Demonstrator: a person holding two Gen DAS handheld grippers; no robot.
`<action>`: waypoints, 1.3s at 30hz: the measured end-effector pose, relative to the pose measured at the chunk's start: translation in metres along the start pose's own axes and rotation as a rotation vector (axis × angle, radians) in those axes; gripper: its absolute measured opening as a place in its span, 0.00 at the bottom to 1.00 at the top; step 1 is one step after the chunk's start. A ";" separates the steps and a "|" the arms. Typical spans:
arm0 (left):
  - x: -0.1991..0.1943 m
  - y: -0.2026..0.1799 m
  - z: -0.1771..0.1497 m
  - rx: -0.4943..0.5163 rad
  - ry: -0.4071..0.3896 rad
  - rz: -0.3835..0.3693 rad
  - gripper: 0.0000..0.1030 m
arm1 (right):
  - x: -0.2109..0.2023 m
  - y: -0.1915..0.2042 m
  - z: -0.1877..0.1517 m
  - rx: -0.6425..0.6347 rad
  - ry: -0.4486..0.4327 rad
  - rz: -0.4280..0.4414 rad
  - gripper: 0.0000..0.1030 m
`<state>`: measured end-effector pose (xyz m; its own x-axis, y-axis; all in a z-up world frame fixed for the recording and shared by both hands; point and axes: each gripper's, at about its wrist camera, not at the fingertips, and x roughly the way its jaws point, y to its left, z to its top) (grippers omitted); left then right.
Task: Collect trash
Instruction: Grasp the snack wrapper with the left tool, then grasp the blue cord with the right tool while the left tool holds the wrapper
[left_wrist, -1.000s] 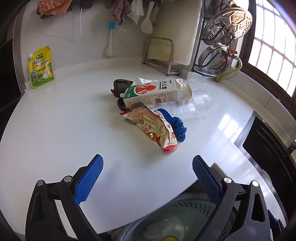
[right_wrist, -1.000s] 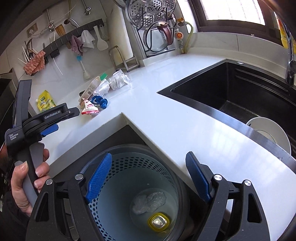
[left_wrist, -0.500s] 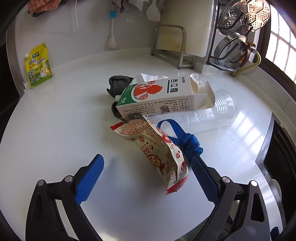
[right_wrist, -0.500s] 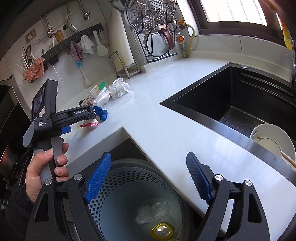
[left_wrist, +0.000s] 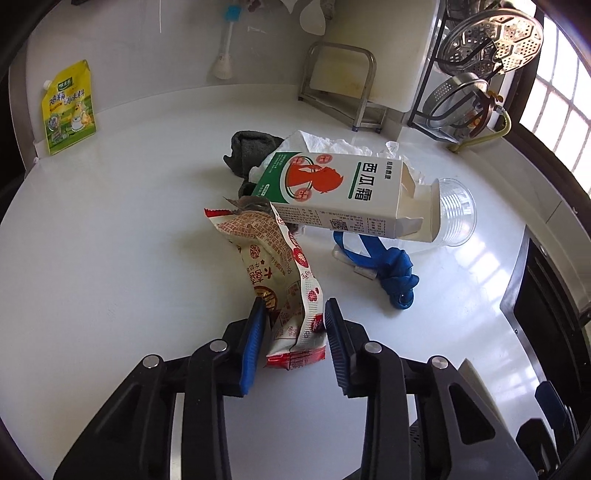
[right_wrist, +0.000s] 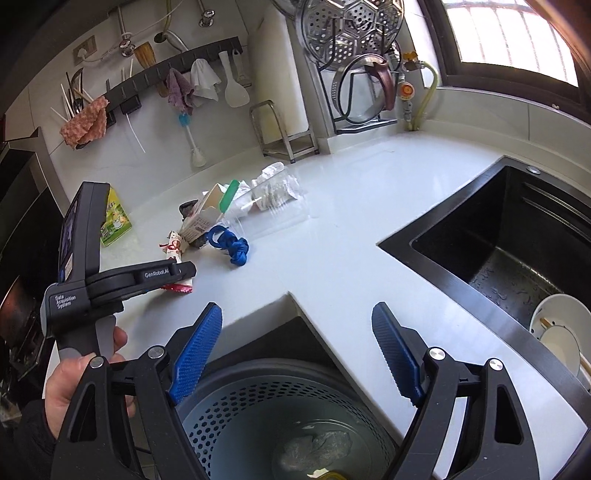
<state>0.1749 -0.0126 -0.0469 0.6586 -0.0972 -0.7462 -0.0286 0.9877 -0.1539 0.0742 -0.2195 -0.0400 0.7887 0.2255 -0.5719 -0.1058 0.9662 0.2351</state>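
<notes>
On the white countertop (left_wrist: 110, 258) the left gripper (left_wrist: 293, 317) had its blue pads narrowed around the near end of a red-and-cream snack wrapper (left_wrist: 280, 280), the pads pressing the crumpled film from both sides. Just beyond the wrapper lay a white carton (left_wrist: 343, 192) on its side, its open end against a clear plastic cup (left_wrist: 454, 210), with a dark cloth (left_wrist: 247, 151) and crumpled tissue (left_wrist: 325, 142) behind it and a knotted blue strap (left_wrist: 395, 273) beside it. The right gripper (right_wrist: 295, 354) hung wide apart and empty above a perforated grey trash bin (right_wrist: 258, 406) set below the counter edge, which held a crumpled clear bag (right_wrist: 317, 446)
</notes>
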 end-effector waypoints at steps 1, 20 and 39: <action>-0.003 0.004 -0.002 0.003 -0.004 0.000 0.30 | 0.006 0.005 0.003 -0.011 0.006 0.003 0.77; -0.022 0.062 -0.011 0.031 -0.031 0.042 0.30 | 0.099 0.060 0.043 -0.108 0.095 -0.073 0.77; -0.033 0.058 -0.021 0.064 -0.044 -0.003 0.29 | 0.136 0.072 0.054 -0.134 0.130 -0.091 0.21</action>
<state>0.1356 0.0455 -0.0449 0.6912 -0.0961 -0.7162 0.0208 0.9933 -0.1132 0.2067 -0.1260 -0.0586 0.7149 0.1421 -0.6846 -0.1240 0.9894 0.0760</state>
